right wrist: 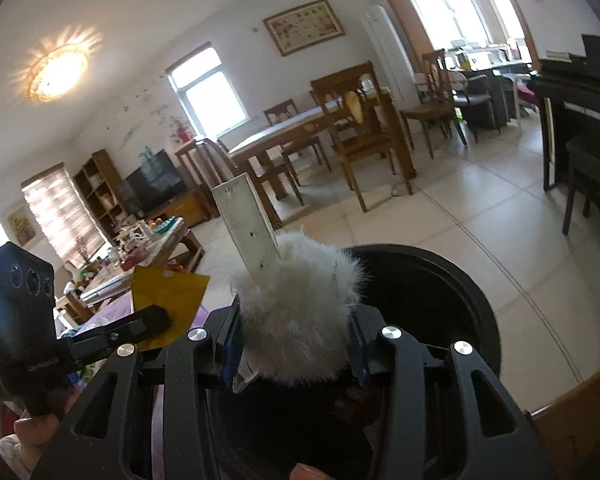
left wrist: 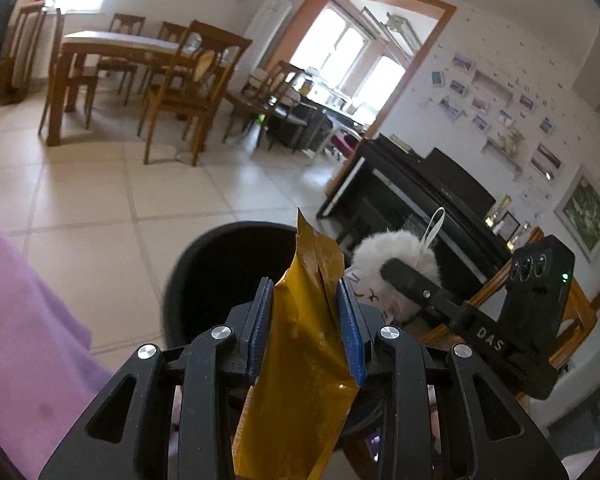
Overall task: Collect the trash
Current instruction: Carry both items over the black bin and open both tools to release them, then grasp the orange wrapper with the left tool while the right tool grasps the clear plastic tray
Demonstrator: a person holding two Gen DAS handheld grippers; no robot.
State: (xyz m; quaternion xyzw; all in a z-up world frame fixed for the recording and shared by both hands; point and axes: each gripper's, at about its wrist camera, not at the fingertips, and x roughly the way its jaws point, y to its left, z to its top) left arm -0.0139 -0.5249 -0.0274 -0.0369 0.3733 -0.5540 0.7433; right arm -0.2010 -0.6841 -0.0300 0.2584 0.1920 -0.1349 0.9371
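Now gold wrapper (left wrist: pixel 300 360) btwn left claw (left wrist: pixel 306 308) pads.

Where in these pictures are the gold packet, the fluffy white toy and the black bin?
gold packet (left wrist: pixel 300 344), left wrist view, on its creased middle.
fluffy white toy (right wrist: pixel 300 312), right wrist view, on its fur between the jaws.
black bin (right wrist: pixel 472 300), right wrist view, on its right rim.

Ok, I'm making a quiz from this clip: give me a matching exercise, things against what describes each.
Things:
1. gold wrapper
2. fluffy white toy
3. black bin
4. dining table

Descriptions:
a. open-topped, on the floor below both claws
b. clamped in the right claw
c. clamped in the left claw
d. wooden, ringed by chairs

Pairs: 1-c, 2-b, 3-a, 4-d
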